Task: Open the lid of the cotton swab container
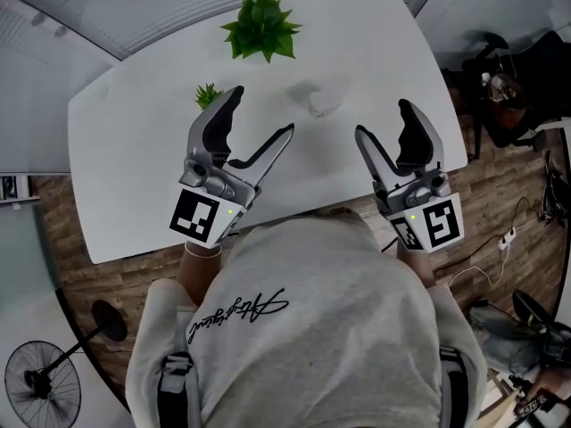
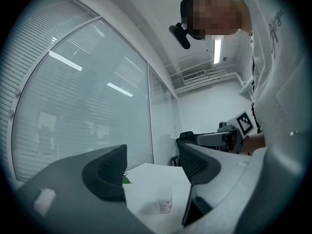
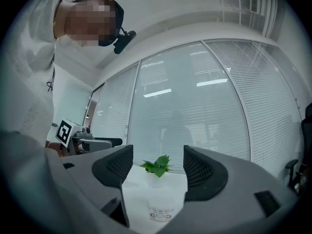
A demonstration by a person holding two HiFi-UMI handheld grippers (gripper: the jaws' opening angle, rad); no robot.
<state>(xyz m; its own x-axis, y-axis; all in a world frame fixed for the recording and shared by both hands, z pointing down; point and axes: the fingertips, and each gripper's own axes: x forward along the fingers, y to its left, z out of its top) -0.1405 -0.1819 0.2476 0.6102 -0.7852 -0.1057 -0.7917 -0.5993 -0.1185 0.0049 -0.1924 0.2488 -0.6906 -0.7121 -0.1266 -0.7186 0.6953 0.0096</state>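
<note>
The cotton swab container [image 1: 323, 99] is a small clear tub with a white lid, standing upright on the white table [image 1: 134, 150] beyond both grippers. It shows low between the jaws in the left gripper view [image 2: 165, 205] and in the right gripper view [image 3: 160, 209]. My left gripper [image 1: 264, 117] is held above the table's near left part, jaws wide apart with nothing between them. My right gripper [image 1: 383, 120] hovers at the near right, also open and empty. Neither touches the container.
A large green potted plant [image 1: 261, 27] stands at the table's far edge, and a small one [image 1: 207, 94] sits by the left gripper's tip. Chairs and clutter [image 1: 508, 87] crowd the right of the table. A floor fan [image 1: 40, 384] stands at lower left.
</note>
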